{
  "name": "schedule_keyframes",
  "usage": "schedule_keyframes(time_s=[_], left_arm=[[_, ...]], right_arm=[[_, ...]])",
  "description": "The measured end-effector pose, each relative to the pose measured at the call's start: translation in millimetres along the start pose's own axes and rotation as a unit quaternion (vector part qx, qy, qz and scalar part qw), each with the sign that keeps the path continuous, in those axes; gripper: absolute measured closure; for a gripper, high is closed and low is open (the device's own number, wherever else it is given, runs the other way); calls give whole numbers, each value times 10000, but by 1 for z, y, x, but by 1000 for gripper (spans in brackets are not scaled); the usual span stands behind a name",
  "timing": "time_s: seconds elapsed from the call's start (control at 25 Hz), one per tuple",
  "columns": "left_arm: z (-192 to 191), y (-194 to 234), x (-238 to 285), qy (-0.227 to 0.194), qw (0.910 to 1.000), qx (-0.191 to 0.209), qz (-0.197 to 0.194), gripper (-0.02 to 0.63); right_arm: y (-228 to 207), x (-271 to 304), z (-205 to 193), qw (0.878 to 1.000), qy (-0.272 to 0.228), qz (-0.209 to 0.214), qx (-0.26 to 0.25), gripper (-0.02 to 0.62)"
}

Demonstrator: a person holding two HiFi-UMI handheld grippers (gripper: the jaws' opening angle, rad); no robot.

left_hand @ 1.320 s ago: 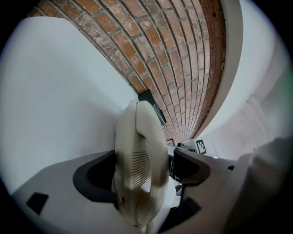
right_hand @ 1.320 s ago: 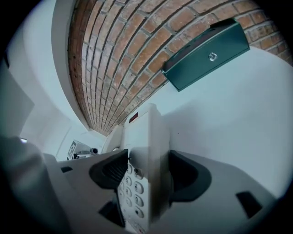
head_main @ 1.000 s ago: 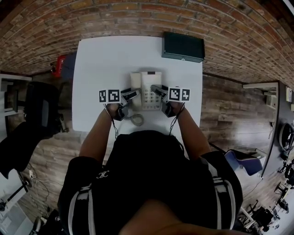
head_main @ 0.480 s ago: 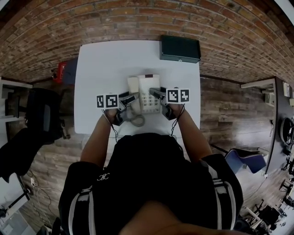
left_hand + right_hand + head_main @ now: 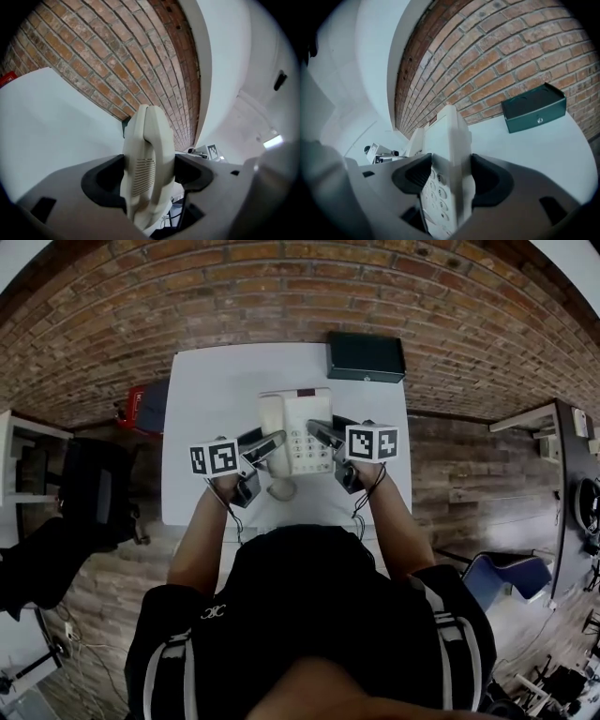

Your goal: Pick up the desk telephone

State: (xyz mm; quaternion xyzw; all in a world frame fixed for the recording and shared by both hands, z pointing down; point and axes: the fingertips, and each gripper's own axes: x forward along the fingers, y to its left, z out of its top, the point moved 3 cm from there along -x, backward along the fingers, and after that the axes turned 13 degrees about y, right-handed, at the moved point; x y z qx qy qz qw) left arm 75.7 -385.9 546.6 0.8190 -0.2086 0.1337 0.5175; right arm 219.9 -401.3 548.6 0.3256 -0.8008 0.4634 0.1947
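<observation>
The cream desk telephone [image 5: 295, 430] hangs above the white table [image 5: 216, 390], held from both sides. My left gripper [image 5: 272, 444] is shut on its handset side; in the left gripper view the telephone [image 5: 145, 164] fills the gap between the jaws of the left gripper [image 5: 149, 172]. My right gripper [image 5: 322, 434] is shut on the keypad side. In the right gripper view the telephone [image 5: 447, 140] shows its keys, clamped in the right gripper [image 5: 451, 177]. A coiled cord [image 5: 280, 488] dangles below the phone.
A dark green box [image 5: 366, 357] sits at the table's far right edge, also seen as the green box [image 5: 533, 112] against the brick floor [image 5: 281, 287]. A red object [image 5: 141, 404] lies left of the table. A black chair [image 5: 89, 493] stands at the left.
Both grippers have risen with the telephone, which looks larger and nearer the camera. The cord has lifted off the table with it.
</observation>
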Motion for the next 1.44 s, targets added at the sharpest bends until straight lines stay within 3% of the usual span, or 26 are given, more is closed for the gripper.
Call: schedule_keyframes(time_s=[0.24, 0.56, 0.84, 1.44], left_arm=[[17, -43, -24, -152, 9992, 363, 89, 268], [25, -84, -51, -205, 9960, 827, 251, 270], [15, -82, -51, -77, 9980, 609, 119, 272], [13, -72, -48, 68, 9983, 546, 169, 272]], right_arm=[[34, -33, 21, 9993, -280, 24, -267, 351], [68, -60, 23, 9979, -551, 247, -226, 351], [72, -62, 19, 9983, -460, 22, -364, 351], [62, -54, 13, 9990, -376, -58, -232, 351]])
